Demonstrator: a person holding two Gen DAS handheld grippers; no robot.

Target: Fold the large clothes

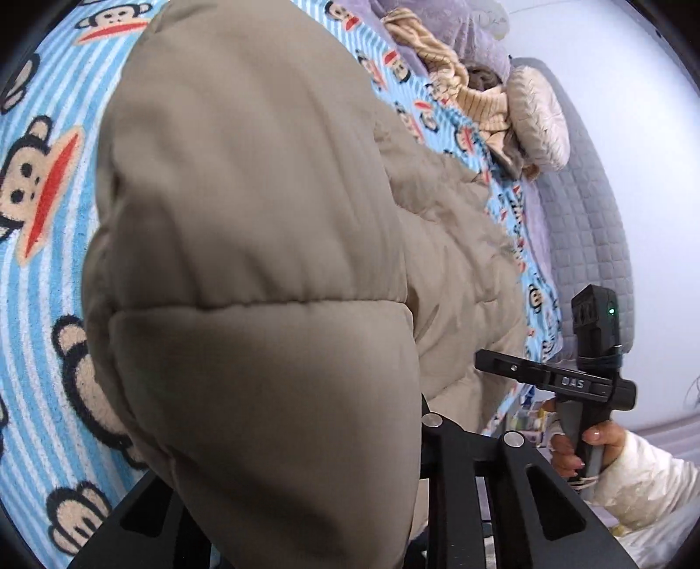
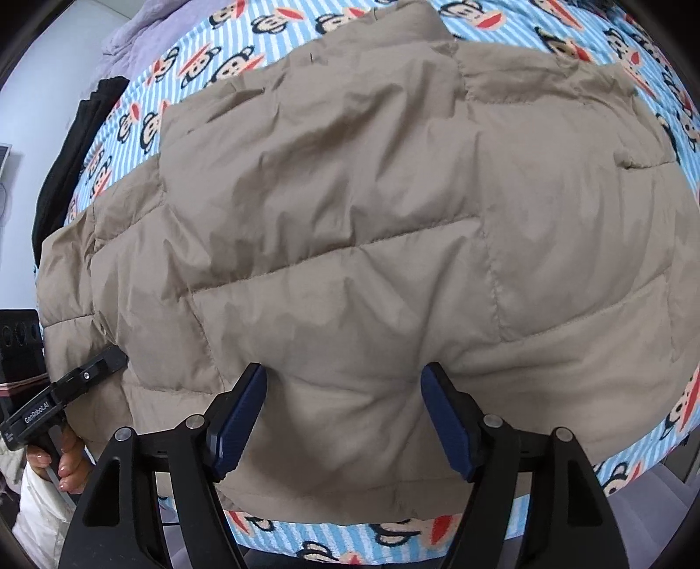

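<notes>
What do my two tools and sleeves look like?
Both tools are black. The right tool has dark blue ribbed pads and silver pivot bolts, with "DAS" lettering and a green light. The left tool reads "GenRobot.AI". Sleeves are white and puffy.

We are looking at a bed covered by a blue and white striped blanket (image 1: 39, 280) with monkey faces all over it. At the far end, a purple blanket (image 1: 463, 39) is lying in a heap, with a yellow striped cloth (image 1: 455, 87) bunched beside it. A round cream pillow (image 1: 538, 127) is leaning against a gray padded headboard (image 1: 590, 232). Behind it, a plain white wall (image 1: 612, 65) is glowing in bright light. In the right wrist view, something black (image 2: 65, 175) is hanging off the bed's edge.
</notes>
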